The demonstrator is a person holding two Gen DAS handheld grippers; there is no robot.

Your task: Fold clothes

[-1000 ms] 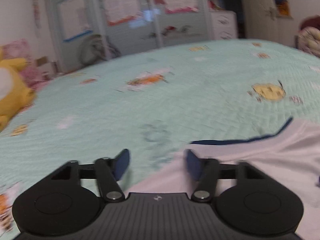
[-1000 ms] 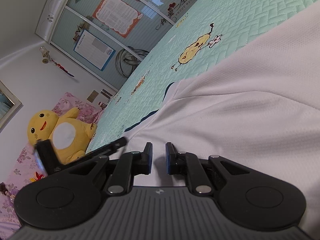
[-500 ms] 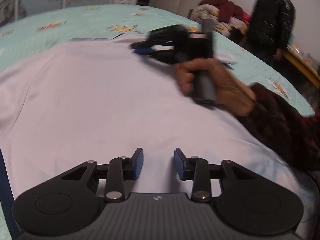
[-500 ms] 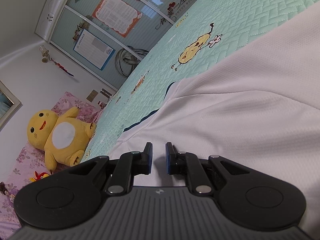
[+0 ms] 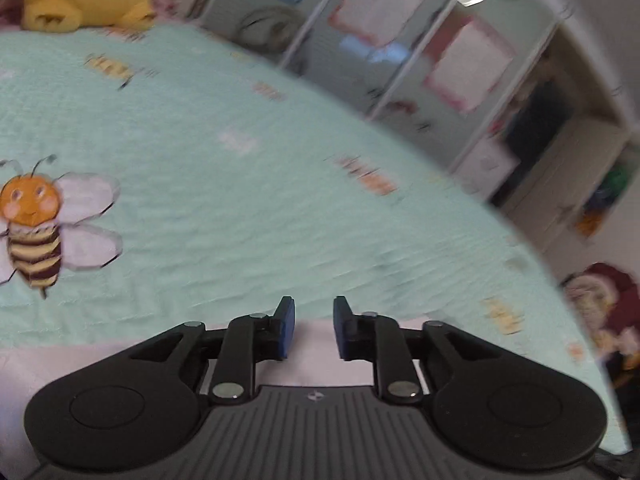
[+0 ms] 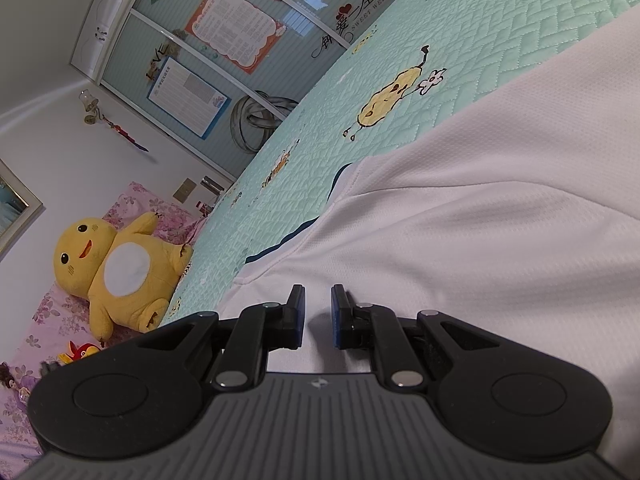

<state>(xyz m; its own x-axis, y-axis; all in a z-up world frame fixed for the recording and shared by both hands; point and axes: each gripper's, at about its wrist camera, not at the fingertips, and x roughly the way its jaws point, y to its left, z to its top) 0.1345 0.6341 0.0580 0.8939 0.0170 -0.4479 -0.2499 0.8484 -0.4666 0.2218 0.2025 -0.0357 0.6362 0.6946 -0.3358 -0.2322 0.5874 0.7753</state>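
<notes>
My left gripper (image 5: 314, 328) now faces out across the mint quilt (image 5: 240, 200), where half a second ago it looked over the broad white shirt toward my other hand; only a strip of the white shirt (image 5: 316, 364) shows beneath its fingers, and a printed bee (image 5: 34, 224) sits at the left of the view, which is blurred; a second ago its jaws stood far wider apart, and now they are drawn in to a narrow gap with a little of the shirt's edge seen between them, though I cannot tell whether the pads press on the cloth.

My right gripper (image 6: 318, 316) has not shifted across the three moments; its jaws keep the same narrow slot, tips down at the shirt (image 6: 480, 240), and a small pucker of fabric sits between the pads, but whether it is pinched I cannot tell; the shirt lies spread on the quilt (image 6: 400, 40), its navy-trimmed edge (image 6: 288, 240) running off toward the yellow plush toy (image 6: 120, 272) by the pink pillow (image 6: 48, 312); the black arm that crossed the lower left of this view a second ago is gone.
</notes>
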